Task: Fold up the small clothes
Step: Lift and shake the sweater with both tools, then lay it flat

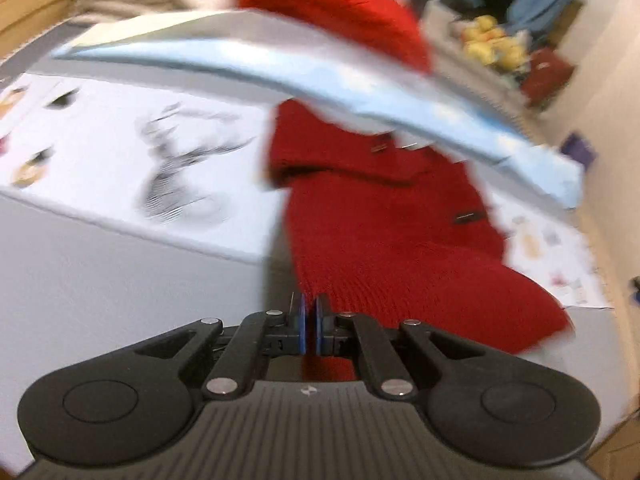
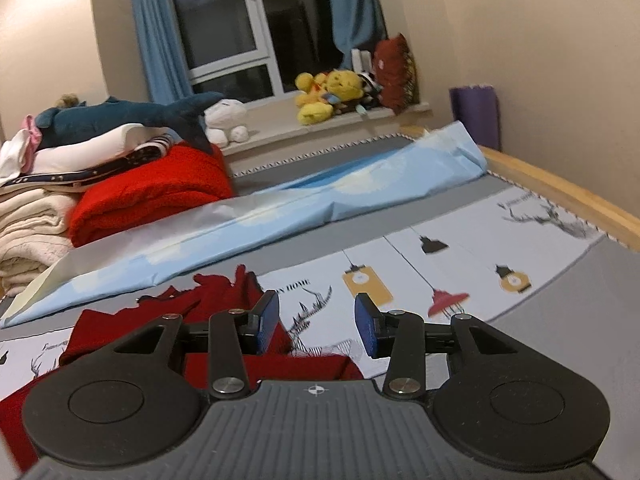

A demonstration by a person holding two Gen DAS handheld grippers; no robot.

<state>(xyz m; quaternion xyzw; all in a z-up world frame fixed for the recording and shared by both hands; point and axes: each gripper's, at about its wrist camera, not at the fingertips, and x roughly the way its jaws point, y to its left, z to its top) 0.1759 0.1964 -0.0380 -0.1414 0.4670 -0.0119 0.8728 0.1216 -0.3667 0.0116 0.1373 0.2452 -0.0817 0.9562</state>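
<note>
A small red knitted sweater [image 1: 396, 240] lies spread on the grey bed cover with a white printed panel [image 1: 132, 160]. My left gripper [image 1: 310, 316] is shut on the sweater's near hem edge; this view is blurred. In the right wrist view the same red sweater [image 2: 224, 300] lies low and left, partly under the gripper body. My right gripper [image 2: 318, 324] is open and empty, just above the sweater's right edge, over the printed panel [image 2: 460, 248].
A light blue folded sheet [image 2: 280, 208] lies across the bed behind the sweater. A stack of folded blankets and clothes [image 2: 120, 184] stands at back left, with plush toys [image 2: 332, 92] on the windowsill. The wooden bed rail [image 2: 560, 192] runs along the right.
</note>
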